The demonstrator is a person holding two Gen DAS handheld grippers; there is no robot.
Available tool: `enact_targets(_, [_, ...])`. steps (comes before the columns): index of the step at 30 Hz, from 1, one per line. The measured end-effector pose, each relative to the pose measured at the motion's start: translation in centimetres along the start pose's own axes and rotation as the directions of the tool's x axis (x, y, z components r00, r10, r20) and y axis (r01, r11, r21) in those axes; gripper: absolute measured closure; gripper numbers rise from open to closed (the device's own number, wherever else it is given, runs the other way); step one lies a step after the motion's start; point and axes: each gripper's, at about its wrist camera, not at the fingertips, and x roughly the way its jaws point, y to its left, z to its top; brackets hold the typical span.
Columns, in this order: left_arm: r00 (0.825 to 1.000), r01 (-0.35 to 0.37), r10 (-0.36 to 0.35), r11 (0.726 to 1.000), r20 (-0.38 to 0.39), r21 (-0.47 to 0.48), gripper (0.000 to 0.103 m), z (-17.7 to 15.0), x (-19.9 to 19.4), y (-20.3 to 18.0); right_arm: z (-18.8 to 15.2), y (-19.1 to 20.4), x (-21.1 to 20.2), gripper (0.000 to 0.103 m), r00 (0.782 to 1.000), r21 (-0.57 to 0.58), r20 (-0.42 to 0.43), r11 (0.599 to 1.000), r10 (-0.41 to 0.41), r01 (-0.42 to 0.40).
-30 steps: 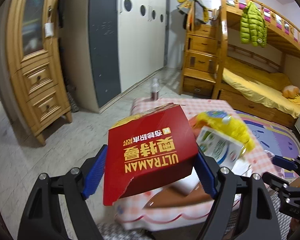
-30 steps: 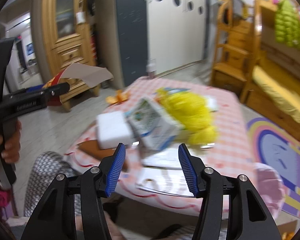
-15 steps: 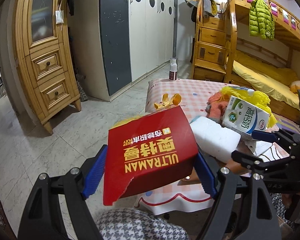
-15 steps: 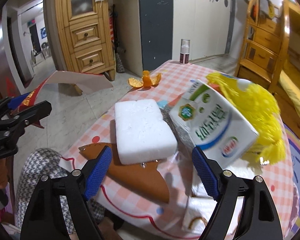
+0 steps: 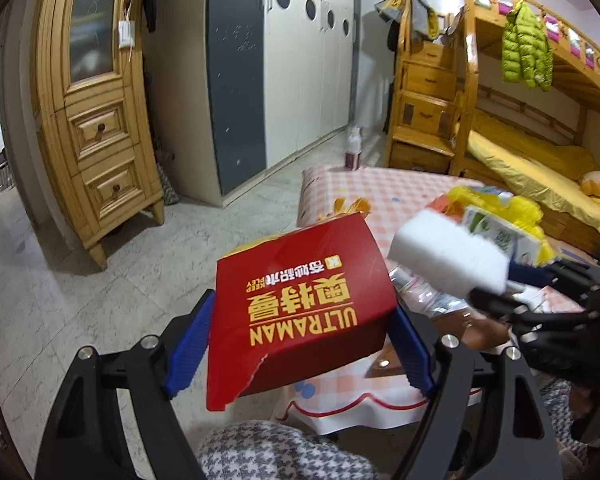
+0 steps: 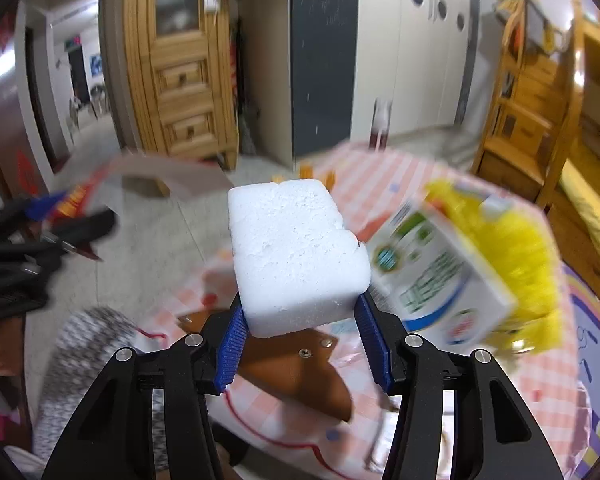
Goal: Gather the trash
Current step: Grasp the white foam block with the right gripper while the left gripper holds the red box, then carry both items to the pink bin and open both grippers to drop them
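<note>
Left gripper [image 5: 300, 344]: its 2 blue pads clamp a red cardboard box [image 5: 296, 304] by the sides. The box carries yellow "ULTRAMAN" lettering, seen upside down, and has a torn near edge. It is held in the air over the near left corner of the table [image 5: 380, 188].

Right gripper [image 6: 302, 338]: its 2 blue ribbed pads grip the near end of a white foam block [image 6: 296, 248], which is lifted above the table; in the left wrist view the same block [image 5: 448, 256] hangs just right of the red box.

Beneath the foam block, a brown leather-like piece [image 6: 300, 372] with small metal studs lies flat on the pink-and-white checked tablecloth [image 6: 540, 368]. To the right of the block sits a white milk carton [image 6: 432, 276] with green and blue print, blurred by motion, touching a yellow fringed bundle [image 6: 500, 240] behind it. Orange peel [image 5: 350, 205] lies farther back on the cloth, and a small bottle [image 5: 354, 148] stands at the far edge.

Surroundings: a wooden cabinet [image 5: 96, 120] with 2 drawers at far left, a grey-and-white wardrobe [image 5: 276, 64] at centre, and a wooden bunk bed [image 5: 540, 120] at far right, with a green puffer jacket [image 5: 526, 48] hung on its rail.
</note>
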Motion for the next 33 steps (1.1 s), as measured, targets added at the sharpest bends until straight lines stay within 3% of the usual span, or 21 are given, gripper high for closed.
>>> enact_targets(7, [0.984,0.162,-0.166,0.985,0.067,0.056,0.024,1.9,-3.2,-4.6,-1.3,-4.2,-9.1,0.047,0.985,0.101,0.103,0.987,-0.139,0.128])
enact_targets(12, [0.951,0.280,-0.296,0.945,0.083,0.168,0.024,2.5,-5.0,-10.7,-4.1,-8.6,-14.3,0.046,0.943,0.221,0.107,0.932,-0.315,0.286])
enact_targets(19, [0.888,0.427,-0.459,0.835,0.013,0.346,0.024,1.6,-5.1,-22.4,-8.9,-14.0,-18.9,0.045,0.868,0.354,0.038,0.819,-0.494,0.451])
enact_targets(24, [0.855,0.495,-0.513,0.759,-0.080,0.424,0.024,-0.3,-3.6,-29.3,-13.6,-18.2,-21.3,0.045,0.812,0.443,-0.066,0.712,-0.580,0.545])
enact_targets(29, [0.825,0.550,-0.538,0.692,-0.174,0.467,0.024,-1.8,-1.5,-35.5,-18.5,-22.4,-22.0,0.045,0.765,0.510,-0.192,0.603,-0.615,0.613])
enact_targets(33, [0.812,0.568,-0.545,0.657,-0.208,0.496,0.024,-2.3,0.3,-39.1,-20.8,-25.4,-20.5,0.044,0.747,0.530,-0.269,0.554,-0.608,0.642])
